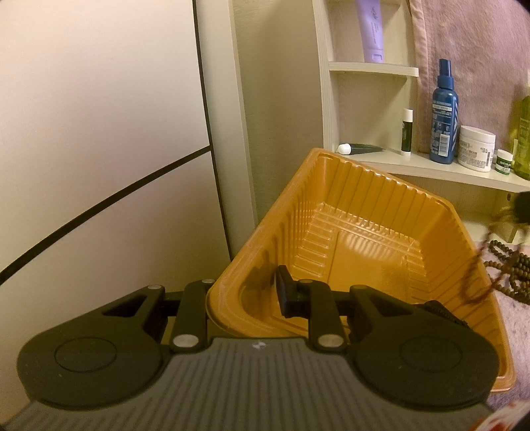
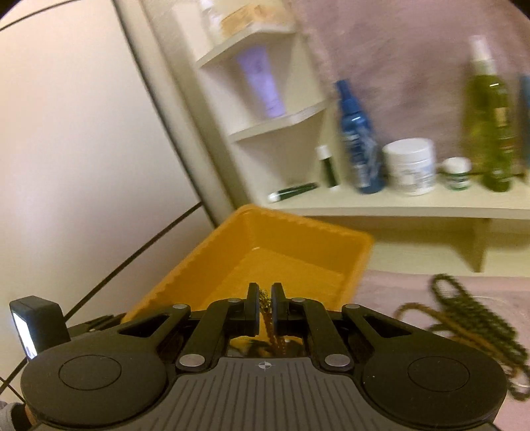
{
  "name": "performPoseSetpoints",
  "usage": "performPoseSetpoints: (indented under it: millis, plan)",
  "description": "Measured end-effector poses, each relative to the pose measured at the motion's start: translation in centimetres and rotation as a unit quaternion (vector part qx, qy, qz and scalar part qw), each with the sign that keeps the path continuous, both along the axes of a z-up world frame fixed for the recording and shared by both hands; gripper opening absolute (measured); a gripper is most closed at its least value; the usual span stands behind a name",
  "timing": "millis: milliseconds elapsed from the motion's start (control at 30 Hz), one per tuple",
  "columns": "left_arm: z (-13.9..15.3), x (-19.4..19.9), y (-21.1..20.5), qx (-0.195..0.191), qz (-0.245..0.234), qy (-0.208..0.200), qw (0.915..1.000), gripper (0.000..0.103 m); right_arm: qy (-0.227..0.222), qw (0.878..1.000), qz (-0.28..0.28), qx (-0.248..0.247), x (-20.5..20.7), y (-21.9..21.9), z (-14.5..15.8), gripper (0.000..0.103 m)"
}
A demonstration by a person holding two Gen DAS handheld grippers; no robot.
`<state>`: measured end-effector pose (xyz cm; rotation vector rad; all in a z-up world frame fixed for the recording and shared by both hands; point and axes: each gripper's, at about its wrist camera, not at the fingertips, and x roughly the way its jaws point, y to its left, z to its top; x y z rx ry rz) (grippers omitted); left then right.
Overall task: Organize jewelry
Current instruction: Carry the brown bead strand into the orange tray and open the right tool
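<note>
Right gripper [image 2: 264, 306] pinching gold chain [image 2: 266, 318], strand vertical above orange tray [image 2: 298, 232].

One orange plastic tray [image 1: 364, 232]. Two grippers: the left gripper [image 1: 245, 295] and the right gripper [image 2: 265, 310]. One gold chain [image 2: 266, 318] between the right gripper's fingers. Beaded necklaces [image 2: 477, 318] on the pink cloth [image 2: 397, 291]; their number cannot be told. On the shelf [image 1: 430, 167]: one blue spray bottle [image 1: 444, 112], one green bottle [image 2: 490, 132], two white jars [image 1: 475, 149], one lip balm stick [image 1: 406, 132], one dark tube [image 1: 361, 148]. One purple tube [image 1: 372, 30] on a higher shelf.
</note>
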<state>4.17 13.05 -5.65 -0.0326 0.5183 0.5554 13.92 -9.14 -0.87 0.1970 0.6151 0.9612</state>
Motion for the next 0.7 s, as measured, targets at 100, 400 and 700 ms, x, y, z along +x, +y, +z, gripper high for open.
performPoseSetpoints:
  millis: [100, 400, 700]
  plan:
    - [0.0, 0.0, 0.0, -0.002, -0.001, 0.000, 1.0000, 0.021, 0.006, 1.000, 0.010, -0.007, 0.1, 2.2, -1.0, 0.007]
    - [0.0, 0.0, 0.0, -0.004, 0.000, 0.000, 1.0000, 0.021, 0.014, 0.998, 0.025, -0.049, 1.0, 5.4, -3.5, 0.007]
    - [0.0, 0.0, 0.0, -0.004, 0.000, 0.001, 1.0000, 0.021, 0.008, 0.998, 0.020, -0.065, 0.3, 3.8, -3.7, 0.051]
